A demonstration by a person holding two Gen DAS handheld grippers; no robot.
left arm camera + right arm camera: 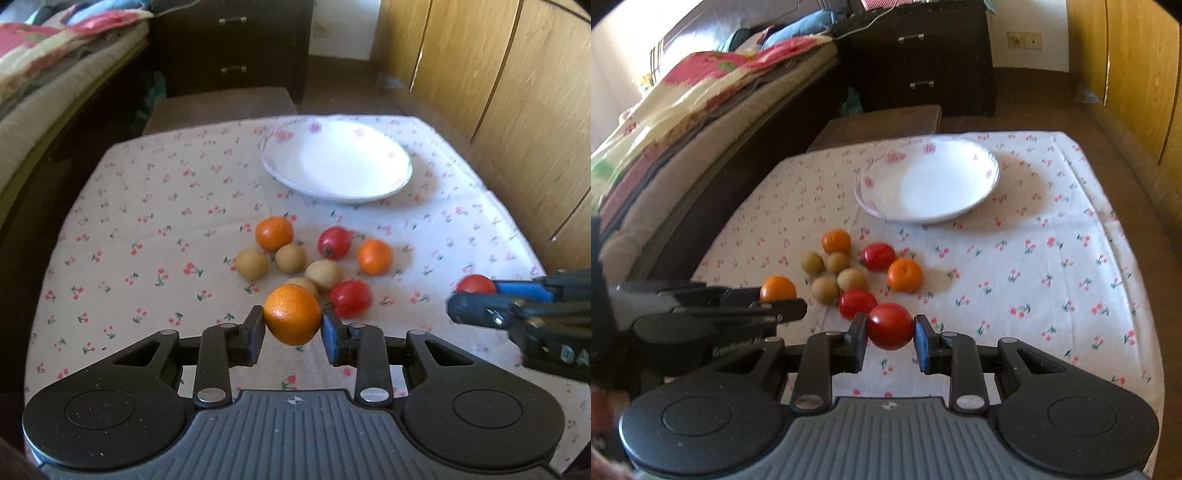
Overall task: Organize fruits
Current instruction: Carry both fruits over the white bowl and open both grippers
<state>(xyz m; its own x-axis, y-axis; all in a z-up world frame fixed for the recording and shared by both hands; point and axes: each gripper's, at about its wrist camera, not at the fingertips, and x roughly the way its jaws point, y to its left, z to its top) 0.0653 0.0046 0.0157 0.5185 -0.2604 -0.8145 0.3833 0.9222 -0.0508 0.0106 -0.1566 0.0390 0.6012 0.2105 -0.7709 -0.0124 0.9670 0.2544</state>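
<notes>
My left gripper is shut on an orange and holds it above the table's near side. My right gripper is shut on a red tomato, also lifted; it shows at the right of the left wrist view. On the cherry-print tablecloth lies a cluster of fruit: two oranges, two red tomatoes and several small tan fruits. An empty white plate stands beyond the cluster, also in the right wrist view.
A bed with patterned bedding runs along the table's left side. A dark chest of drawers and a brown stool stand behind the table. Wooden cupboard doors line the right.
</notes>
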